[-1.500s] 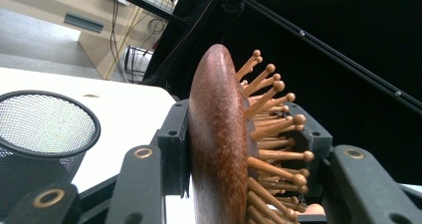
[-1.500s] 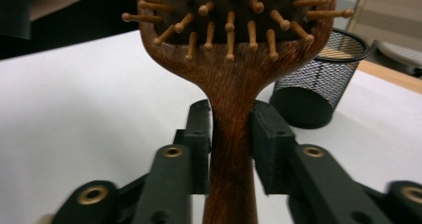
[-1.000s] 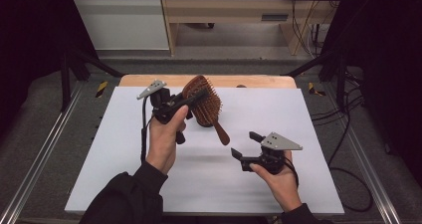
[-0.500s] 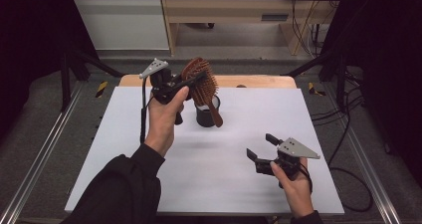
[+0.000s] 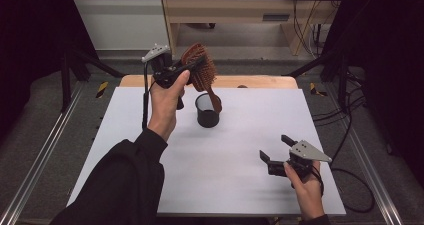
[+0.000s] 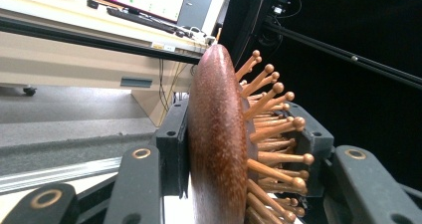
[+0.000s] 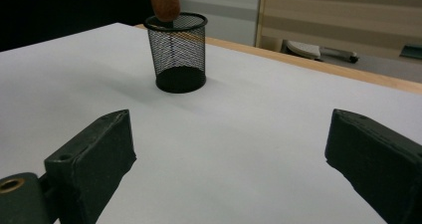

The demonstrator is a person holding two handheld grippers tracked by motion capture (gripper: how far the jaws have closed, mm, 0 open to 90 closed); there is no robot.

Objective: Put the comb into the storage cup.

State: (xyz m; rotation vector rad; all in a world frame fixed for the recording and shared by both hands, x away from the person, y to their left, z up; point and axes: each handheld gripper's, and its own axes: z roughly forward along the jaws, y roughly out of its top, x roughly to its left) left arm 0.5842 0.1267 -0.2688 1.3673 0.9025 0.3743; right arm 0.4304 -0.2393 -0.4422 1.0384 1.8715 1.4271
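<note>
My left gripper point(image 5: 192, 66) is shut on the head of a brown wooden hairbrush point(image 5: 201, 69), raised above the back of the white table point(image 5: 230, 185). In the left gripper view the pads clamp the brush point(image 6: 216, 134) from its smooth back and its bristle side. The handle slants down to the mouth of a black mesh cup point(image 5: 207, 113); whether the tip is inside is unclear. My right gripper point(image 5: 275, 147) sits low at the front right, its jaws just opened wider with nothing between them. Its own view looks at the cup point(image 7: 179, 50) with the handle tip point(image 7: 164, 2) at the rim.
A wooden strip point(image 5: 260, 81) runs along the table's back edge. Metal rails point(image 5: 45, 150) flank the table, and cables point(image 5: 345, 135) lie on the floor to the right. Wide bare tabletop point(image 7: 249, 109) lies between the right gripper and the cup.
The left hand lifted the brush up and away, uncovering the cup and tipping the handle down toward it. The right hand drew back to the right, nearer the front edge.
</note>
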